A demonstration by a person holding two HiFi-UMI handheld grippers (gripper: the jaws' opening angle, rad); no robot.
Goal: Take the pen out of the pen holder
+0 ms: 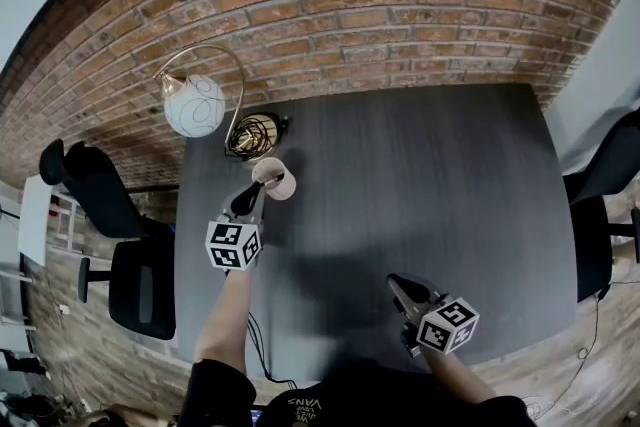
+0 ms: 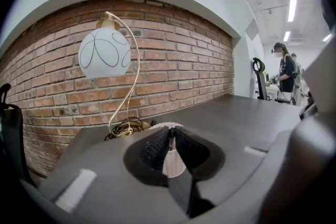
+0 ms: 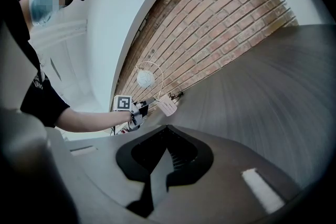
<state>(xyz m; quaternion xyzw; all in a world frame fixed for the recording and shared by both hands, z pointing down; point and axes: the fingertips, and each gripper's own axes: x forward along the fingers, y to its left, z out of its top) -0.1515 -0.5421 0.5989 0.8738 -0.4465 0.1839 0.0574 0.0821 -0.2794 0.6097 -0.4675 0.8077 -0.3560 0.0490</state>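
The pen (image 2: 171, 135) sits in the pen holder (image 1: 277, 179) near the worktop's (image 1: 440, 175) 10 o'clock corner, pinched by the left hand-held gripper's (image 1: 252, 199) narrow jaws. 1 lamp (image 1: 195, 105) crowds 11 o'clock. The right hand-held gripper (image 1: 402, 287), closed and empty, hovers at 5 o'clock.

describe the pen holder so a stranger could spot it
On the dark grey table by the brick wall, find the far left corner, where a gold lamp with a white globe stands. The pen holder is the pale mesh cup in front of its base, at the left gripper's tips, the only cup there.
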